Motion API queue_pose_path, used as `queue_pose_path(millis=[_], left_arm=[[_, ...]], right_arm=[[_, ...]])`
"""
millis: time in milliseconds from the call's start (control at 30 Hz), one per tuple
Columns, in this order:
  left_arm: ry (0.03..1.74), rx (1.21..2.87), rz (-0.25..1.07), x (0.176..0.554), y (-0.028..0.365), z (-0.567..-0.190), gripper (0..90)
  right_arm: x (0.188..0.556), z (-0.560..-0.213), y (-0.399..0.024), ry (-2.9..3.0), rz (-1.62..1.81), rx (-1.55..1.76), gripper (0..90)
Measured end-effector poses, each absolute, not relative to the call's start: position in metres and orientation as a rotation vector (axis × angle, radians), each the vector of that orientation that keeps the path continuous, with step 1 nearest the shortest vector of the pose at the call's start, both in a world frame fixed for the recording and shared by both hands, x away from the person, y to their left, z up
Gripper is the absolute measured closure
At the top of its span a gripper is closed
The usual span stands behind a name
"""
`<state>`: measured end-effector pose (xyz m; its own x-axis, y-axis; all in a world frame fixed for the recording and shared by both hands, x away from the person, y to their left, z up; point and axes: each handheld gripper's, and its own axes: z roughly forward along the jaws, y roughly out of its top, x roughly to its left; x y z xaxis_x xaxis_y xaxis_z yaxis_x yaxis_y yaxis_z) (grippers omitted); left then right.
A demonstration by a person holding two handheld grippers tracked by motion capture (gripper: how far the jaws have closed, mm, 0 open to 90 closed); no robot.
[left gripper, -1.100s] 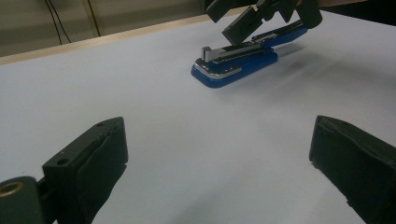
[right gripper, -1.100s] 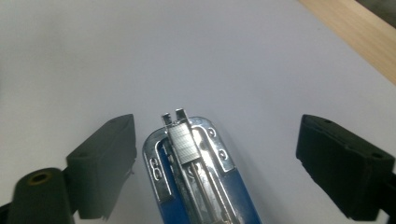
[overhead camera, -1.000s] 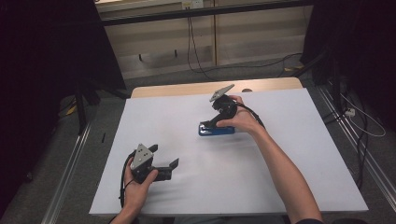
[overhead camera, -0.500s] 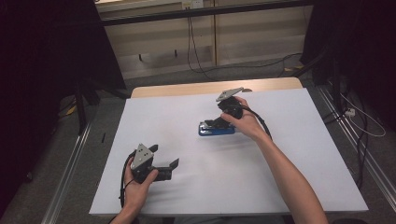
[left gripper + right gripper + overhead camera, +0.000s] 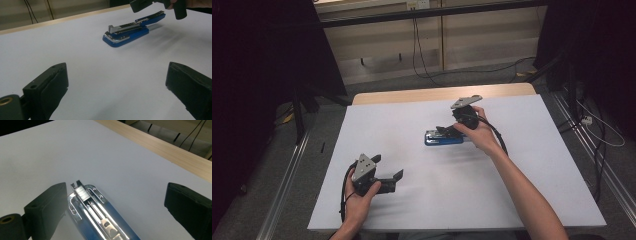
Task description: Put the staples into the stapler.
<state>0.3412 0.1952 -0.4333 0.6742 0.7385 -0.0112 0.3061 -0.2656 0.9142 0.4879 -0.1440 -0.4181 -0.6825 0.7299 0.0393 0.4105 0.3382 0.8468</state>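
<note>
Right gripper (image 5: 116,207) jaws wide, empty — blue stapler (image 5: 100,216) beside left jaw; left gripper (image 5: 117,95) likewise agape.

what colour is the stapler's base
Blue, with silver metal on top; the stapler shows best in the left gripper view.

White surface (image 5: 532,175) with pale wood far edge (image 5: 412,95). Grey carpet floor (image 5: 512,75) beyond. Beige panelled wall (image 5: 472,35) behind, black cables (image 5: 416,45) hanging down it. Dark curtains (image 5: 262,60) left and right. Metal rails (image 5: 287,180) along both sides. Dim, even light.
</note>
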Motion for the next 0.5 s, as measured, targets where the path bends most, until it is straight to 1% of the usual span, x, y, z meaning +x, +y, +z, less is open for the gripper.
queue_pose_path(millis=[500], left_arm=[[0.826, 1.849, 0.507, 0.342, 0.195, -0.434, 4.6]], right_arm=[[0.469, -0.419, -0.167, 2.103, 1.254, 1.083, 4.6]])
